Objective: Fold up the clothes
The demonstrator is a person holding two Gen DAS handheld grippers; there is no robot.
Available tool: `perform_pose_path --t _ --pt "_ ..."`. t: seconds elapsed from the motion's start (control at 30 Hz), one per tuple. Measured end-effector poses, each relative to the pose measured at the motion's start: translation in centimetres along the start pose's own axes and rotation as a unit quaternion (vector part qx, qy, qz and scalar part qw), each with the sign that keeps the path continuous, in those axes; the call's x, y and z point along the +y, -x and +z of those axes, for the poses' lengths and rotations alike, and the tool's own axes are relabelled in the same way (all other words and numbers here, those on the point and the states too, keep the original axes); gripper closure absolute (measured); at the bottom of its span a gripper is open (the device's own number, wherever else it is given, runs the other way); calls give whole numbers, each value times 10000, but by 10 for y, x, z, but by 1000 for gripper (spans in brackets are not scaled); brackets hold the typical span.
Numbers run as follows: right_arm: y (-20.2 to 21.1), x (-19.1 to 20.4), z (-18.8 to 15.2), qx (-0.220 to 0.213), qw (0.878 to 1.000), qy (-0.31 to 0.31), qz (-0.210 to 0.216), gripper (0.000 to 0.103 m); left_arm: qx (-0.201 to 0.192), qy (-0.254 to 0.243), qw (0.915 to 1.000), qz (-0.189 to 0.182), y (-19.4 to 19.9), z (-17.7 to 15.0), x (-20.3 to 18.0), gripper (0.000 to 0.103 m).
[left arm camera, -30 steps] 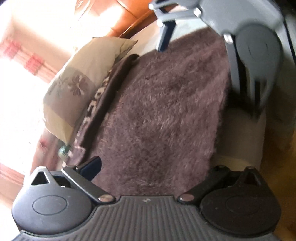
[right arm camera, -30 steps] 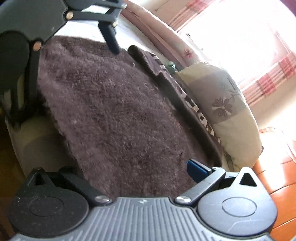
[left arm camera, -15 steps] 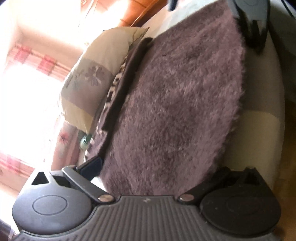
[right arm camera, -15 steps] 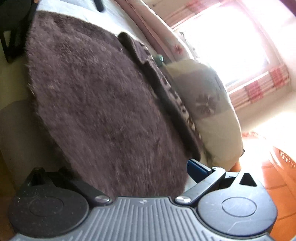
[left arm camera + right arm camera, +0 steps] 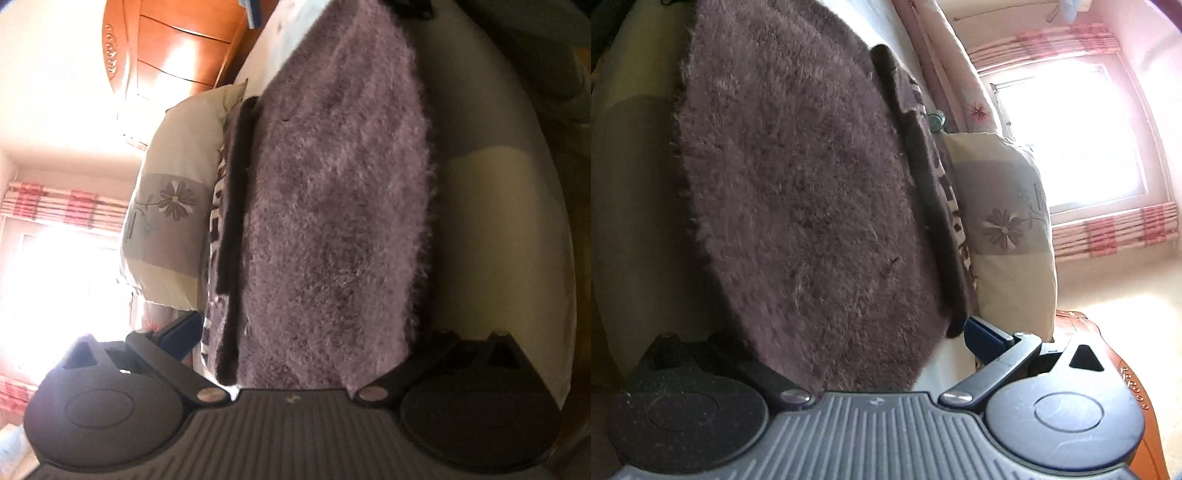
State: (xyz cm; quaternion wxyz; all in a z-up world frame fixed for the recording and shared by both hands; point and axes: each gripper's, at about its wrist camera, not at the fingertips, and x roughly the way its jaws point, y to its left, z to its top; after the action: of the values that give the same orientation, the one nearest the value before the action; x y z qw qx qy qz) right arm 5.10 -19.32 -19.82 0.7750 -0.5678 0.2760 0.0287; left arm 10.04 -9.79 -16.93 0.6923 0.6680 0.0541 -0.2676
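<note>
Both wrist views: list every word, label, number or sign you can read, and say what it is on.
No text can be read in either view.
Dark blocky marks on the patterned cloth beside the fuzzy purple garment: may be letters, too folded and blurred to read.
Small light mark on the left gripper's ribbed body: too small to read.
Flower on the pillow: decoration only.

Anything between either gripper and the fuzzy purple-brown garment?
Nothing visible. The fuzzy purple-brown garment runs right up between the open fingers of the left gripper and right gripper; the floral cushion lies beside it.
</note>
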Motion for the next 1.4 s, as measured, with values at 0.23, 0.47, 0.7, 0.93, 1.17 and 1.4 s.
perform_pose_path --t 0.23,0.47,0.7,0.93,1.17,1.4 --pt "6 17 3 -76 9986 488 162 31 136 -40 9996 -229 -4 6 0 7" --pt "9 29 3 -66 9977 604 311 61 93 -172 9994 -276 7 7 -17 45" --pt "10 36 6 -21 9969 682 384 83 78 -218 9994 -266 10 6 -21 48" --pt "10 28 8 6 9975 438 562 83 -80 -517 9982 -309 5 8 -19 43" --pt "10 19 5 -6 9969 149 778 83 -114 -373 9989 -278 1 8 -12 31" --pt "11 20 4 -34 9971 125 754 83 9 124 9993 -353 -1 8 -5 30"
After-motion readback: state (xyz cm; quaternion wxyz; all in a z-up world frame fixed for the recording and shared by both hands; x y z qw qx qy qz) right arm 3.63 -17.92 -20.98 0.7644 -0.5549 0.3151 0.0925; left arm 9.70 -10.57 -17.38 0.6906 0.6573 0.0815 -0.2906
